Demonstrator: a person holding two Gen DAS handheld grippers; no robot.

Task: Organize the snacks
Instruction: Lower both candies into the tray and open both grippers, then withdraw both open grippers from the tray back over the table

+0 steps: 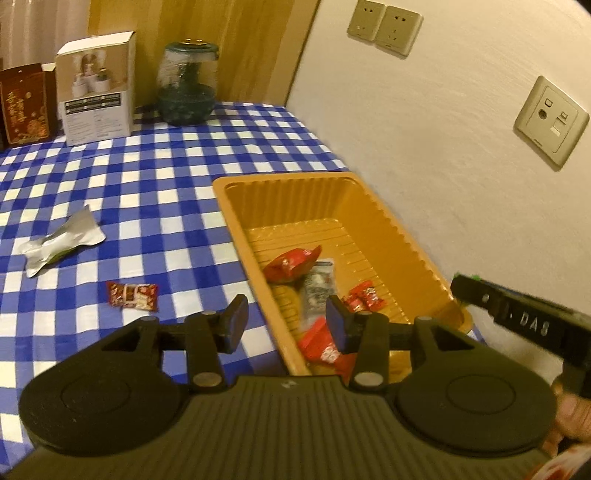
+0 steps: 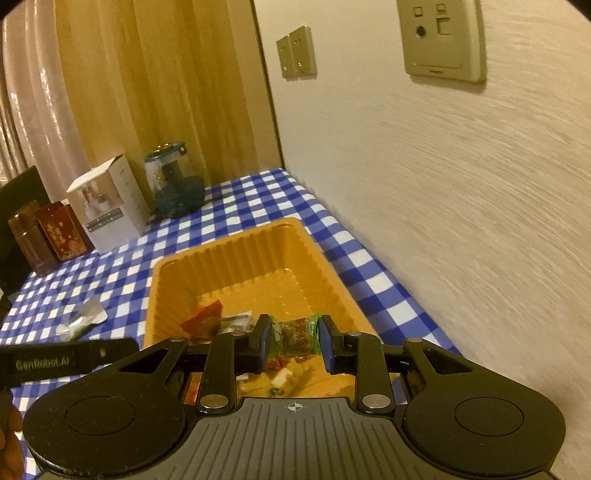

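An orange plastic tray (image 1: 369, 206) sits on the blue checked tablecloth by the wall and holds several snack packets, mostly red ones (image 1: 291, 264). It also shows in the right wrist view (image 2: 221, 258). My left gripper (image 1: 286, 323) is open and empty, above the tray's near left rim. My right gripper (image 2: 293, 341) is shut on a green-ended snack packet (image 2: 295, 336) and holds it above the tray's near end. A small red snack packet (image 1: 133, 295) and a crumpled silver wrapper (image 1: 62, 242) lie on the cloth left of the tray.
At the back stand a white box (image 1: 98, 88), a glass jar with a dark lid (image 1: 188, 83) and brown boxes (image 1: 24, 103). The wall with sockets (image 1: 384, 27) runs along the right side of the table.
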